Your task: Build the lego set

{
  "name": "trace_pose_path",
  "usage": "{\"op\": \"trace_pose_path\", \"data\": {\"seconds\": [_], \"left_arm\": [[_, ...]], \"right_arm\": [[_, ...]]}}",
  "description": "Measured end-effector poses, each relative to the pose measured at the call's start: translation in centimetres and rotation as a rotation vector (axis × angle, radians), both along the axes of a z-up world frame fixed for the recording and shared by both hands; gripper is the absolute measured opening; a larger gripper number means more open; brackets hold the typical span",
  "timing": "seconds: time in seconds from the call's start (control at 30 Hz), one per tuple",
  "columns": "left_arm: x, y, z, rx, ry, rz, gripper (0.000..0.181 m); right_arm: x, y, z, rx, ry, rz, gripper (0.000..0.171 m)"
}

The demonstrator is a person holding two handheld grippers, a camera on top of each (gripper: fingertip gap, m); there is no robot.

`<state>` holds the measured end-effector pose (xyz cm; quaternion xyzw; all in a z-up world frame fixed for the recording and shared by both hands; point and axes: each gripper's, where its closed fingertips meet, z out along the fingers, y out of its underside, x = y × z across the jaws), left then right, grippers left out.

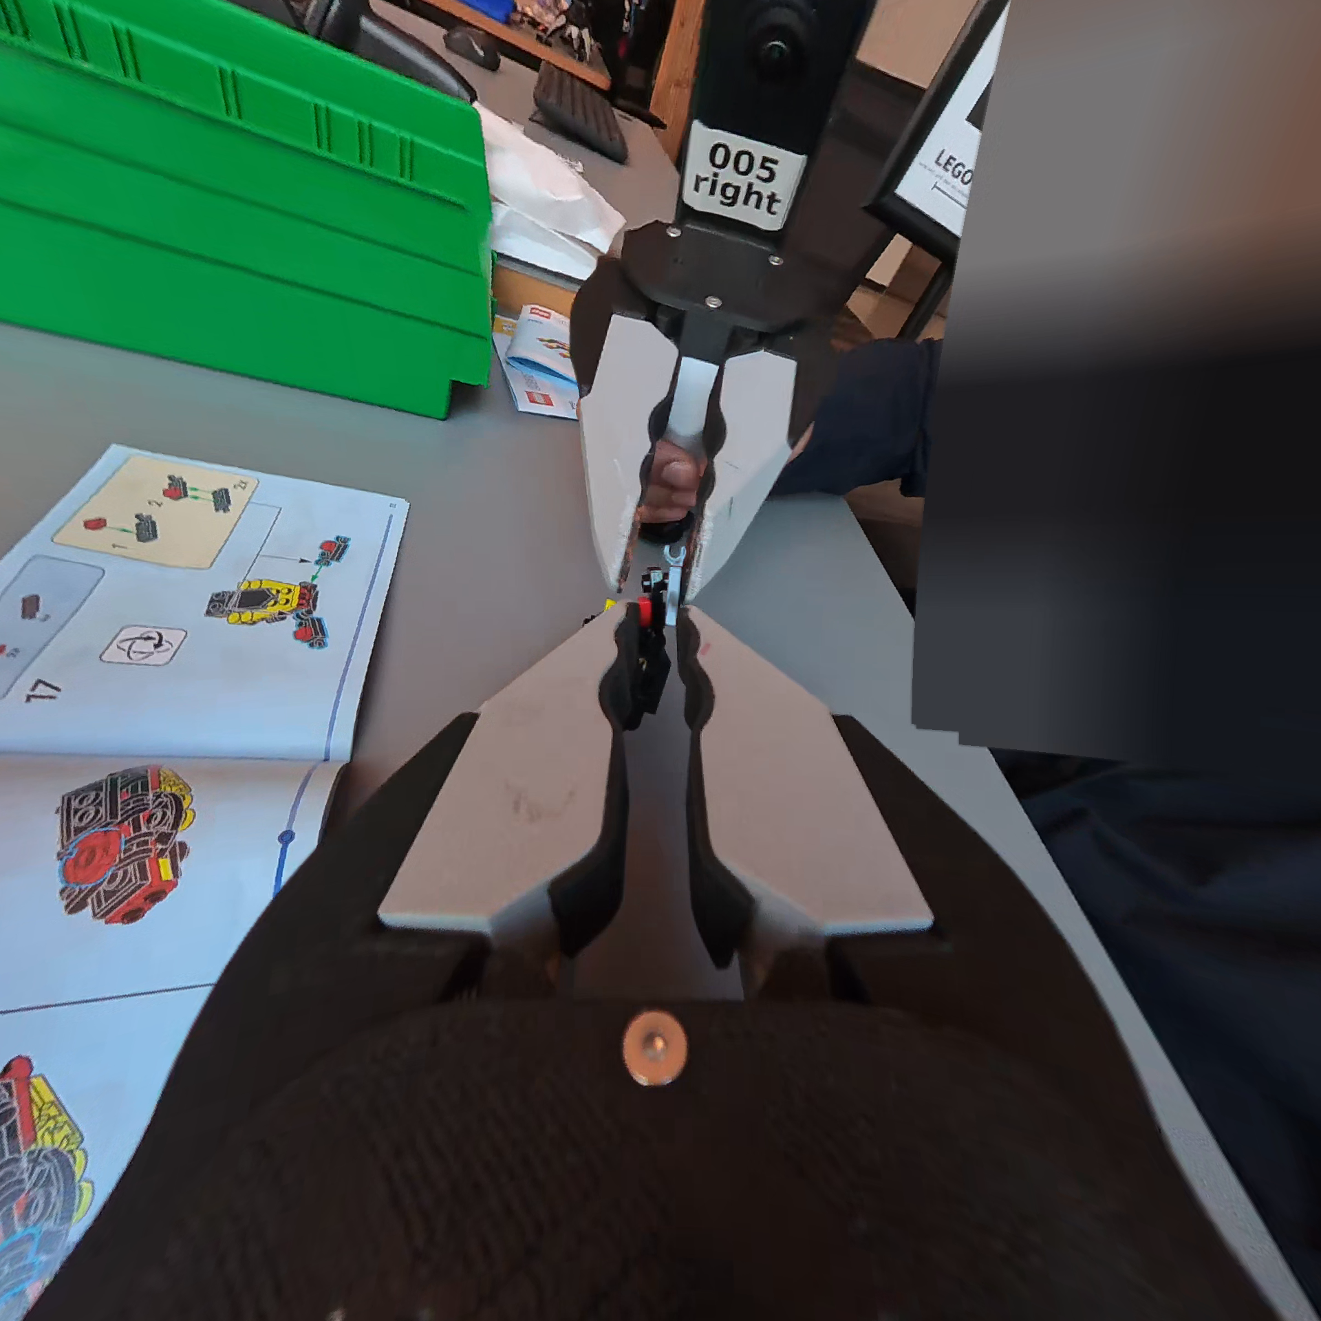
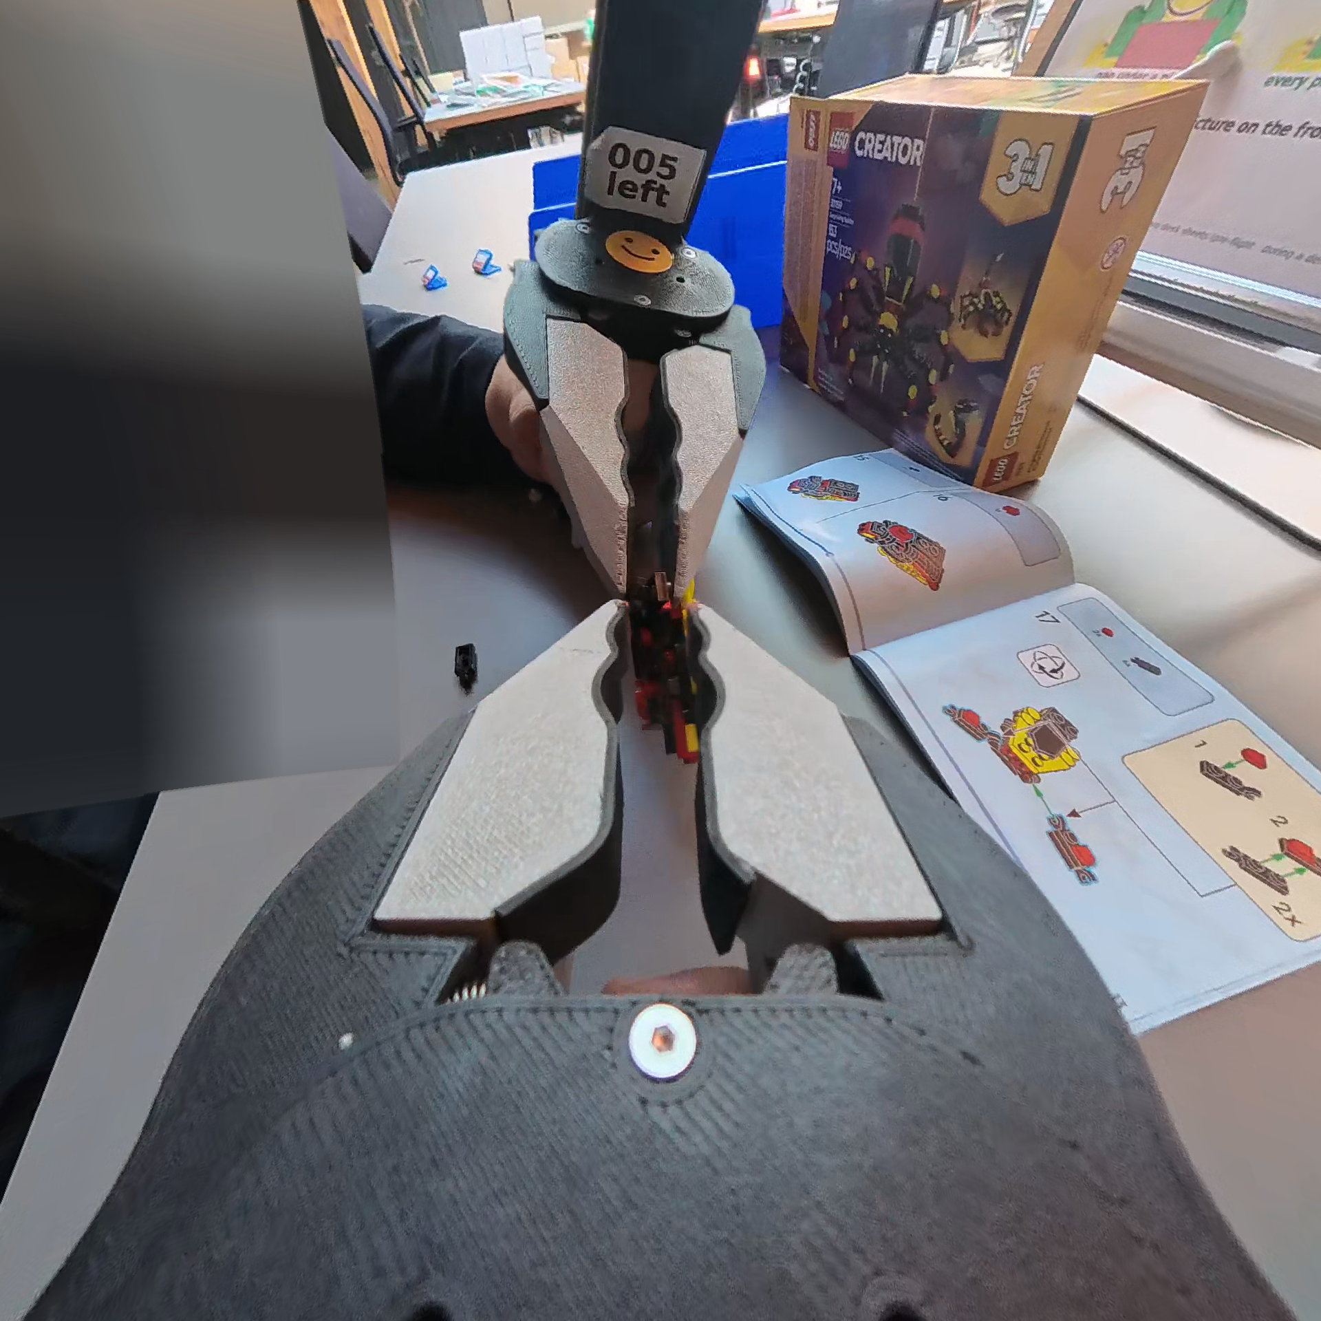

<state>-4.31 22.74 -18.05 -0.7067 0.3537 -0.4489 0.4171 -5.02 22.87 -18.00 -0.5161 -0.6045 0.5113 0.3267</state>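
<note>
My right gripper is shut on a small black, red and yellow lego model, held above the grey table. My left gripper is shut on a small black piece with a red part. The two grippers meet tip to tip, and the piece touches the model's end. In the left wrist view the right gripper comes in from above, with a light grey clip part of the model showing at its tips. In the right wrist view the left gripper comes in from above. Most of the joint is hidden by the fingers.
An open instruction booklet lies on the table, also in the right wrist view. A green bin stands behind it. The lego box, a blue bin, a loose black piece and small blue pieces are around.
</note>
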Motion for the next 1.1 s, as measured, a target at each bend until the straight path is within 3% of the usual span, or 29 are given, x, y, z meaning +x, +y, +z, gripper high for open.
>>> {"op": "trace_pose_path", "data": {"seconds": [0.27, 0.7, 1.1], "left_arm": [[0.1, -0.5, 0.3, 0.062, 0.009, -0.014, 0.007], [0.6, -1.4, -0.9, 0.215, 0.177, -0.056, 0.008], [0.9, -2.4, -2.0, 0.284, 0.283, -0.088, 0.008]], "right_arm": [[0.1, -0.8, 0.4, 0.097, 0.04, 0.037, 0.004], [0.3, -1.5, -0.4, 0.297, 0.046, 0.055, 0.013], [0.4, -2.9, -1.4, 0.396, 0.032, 0.128, 0.007]]}}
